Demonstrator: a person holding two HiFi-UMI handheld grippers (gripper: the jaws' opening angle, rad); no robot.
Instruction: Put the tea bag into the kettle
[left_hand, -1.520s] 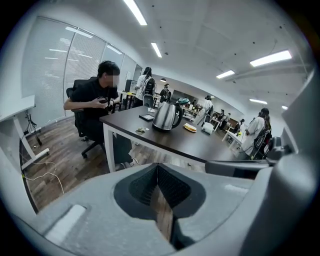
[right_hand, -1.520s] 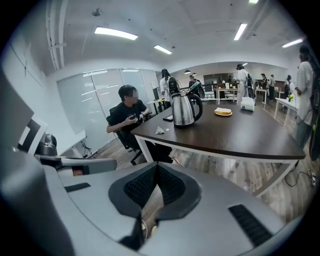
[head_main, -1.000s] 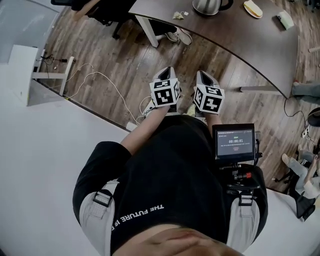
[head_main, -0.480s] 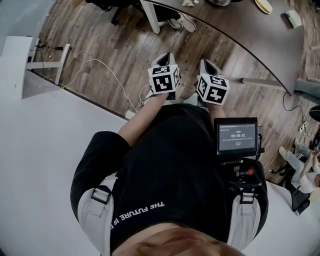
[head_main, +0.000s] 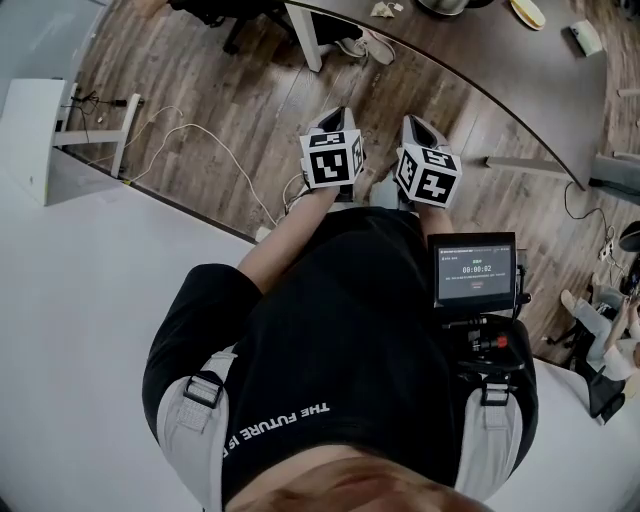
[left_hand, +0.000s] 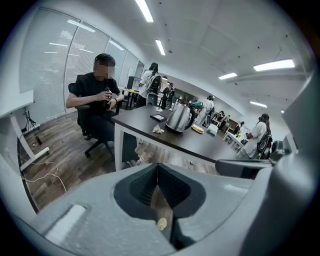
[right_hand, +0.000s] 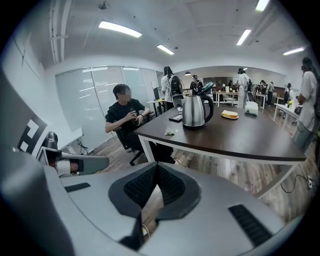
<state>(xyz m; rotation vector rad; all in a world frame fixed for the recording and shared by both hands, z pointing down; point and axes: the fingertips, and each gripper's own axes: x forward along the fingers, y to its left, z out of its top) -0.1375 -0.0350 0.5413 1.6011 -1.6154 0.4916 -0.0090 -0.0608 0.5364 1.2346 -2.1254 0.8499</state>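
Both tongs are closed and empty. On the left tongs (left_hand: 157, 167) and the right tongs (right_hand: 155, 170) the pads meet at the tip, with nothing clamped between them. You're holding them side by side in front of your torso, over the wood floor (head_main: 200, 110) and well short of the surface (right_hand: 240, 135).

Tea bag (right_hand: 170, 132) lies on the surface near the corner closest to the seated person (right_hand: 125, 117). It's near the kettle (right_hand: 195, 111) but not touching it. The kettle stands upright, with its handle to the right in the right gripper view. A flat dark item (right_hand: 176, 118) sits just behind the kettle on the seated person's side. A yellowish item (right_hand: 230, 114) sits further along the surface on the other side.

In the head view the tea bag and kettle are at the very top edge, and the kettle is cut off by the frame. The small monitor (head_main: 475, 272) on your chest rig is lit. Its text is too small to read.
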